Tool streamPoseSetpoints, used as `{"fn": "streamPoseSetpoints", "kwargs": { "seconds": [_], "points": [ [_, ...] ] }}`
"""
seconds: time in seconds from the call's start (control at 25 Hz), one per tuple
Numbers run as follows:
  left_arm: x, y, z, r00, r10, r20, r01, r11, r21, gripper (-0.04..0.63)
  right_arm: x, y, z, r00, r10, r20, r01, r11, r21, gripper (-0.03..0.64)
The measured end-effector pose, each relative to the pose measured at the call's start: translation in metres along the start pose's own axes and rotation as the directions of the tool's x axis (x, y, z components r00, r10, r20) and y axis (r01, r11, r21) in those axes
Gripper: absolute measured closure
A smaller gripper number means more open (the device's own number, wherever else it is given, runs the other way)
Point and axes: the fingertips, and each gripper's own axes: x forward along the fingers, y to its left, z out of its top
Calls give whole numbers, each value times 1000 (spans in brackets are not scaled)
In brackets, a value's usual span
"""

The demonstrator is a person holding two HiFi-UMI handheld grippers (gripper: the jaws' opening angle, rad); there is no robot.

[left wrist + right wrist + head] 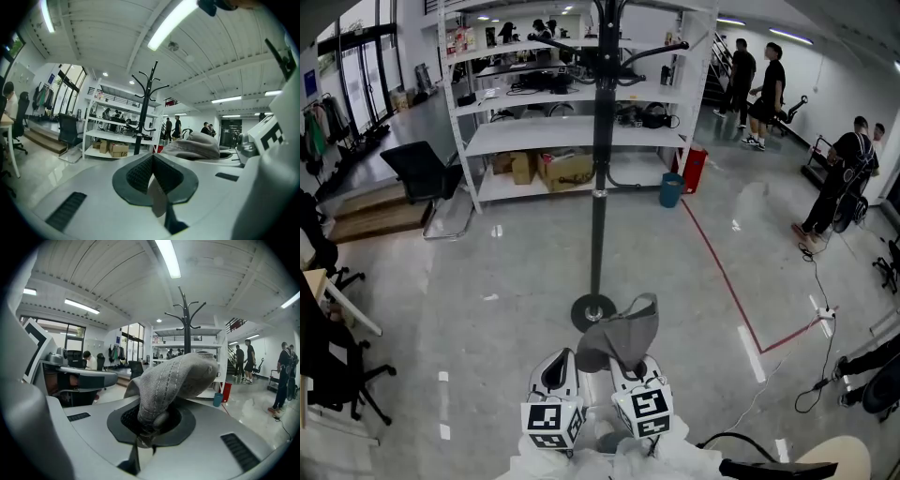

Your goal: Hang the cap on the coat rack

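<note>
A grey cap (623,336) sticks up from my right gripper (630,367), whose jaws are shut on its fabric; the right gripper view shows the cap (174,380) bunched between the pads. My left gripper (556,370) sits beside it on the left, jaws shut with nothing between them (153,177). The cap (194,146) shows at the right of the left gripper view. The black coat rack (600,159) stands straight ahead, its round base (593,311) on the floor just beyond the grippers, its hooks (186,310) high above.
White shelving (567,131) with boxes stands behind the rack. A black chair (424,173) is at the left, another chair (333,361) near left. Several people (844,178) stand at the right. A red floor line (722,272) and cables (811,375) lie right.
</note>
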Motion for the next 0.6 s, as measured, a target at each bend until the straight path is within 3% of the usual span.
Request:
{"fn": "streamPoseSetpoints", "kwargs": {
  "seconds": [0.6],
  "points": [
    [85,-4,7,1000,1,-17,-1,1000,0,601,57,-64,2,1000,23,-14,-23,1000,12,591]
  ]
}}
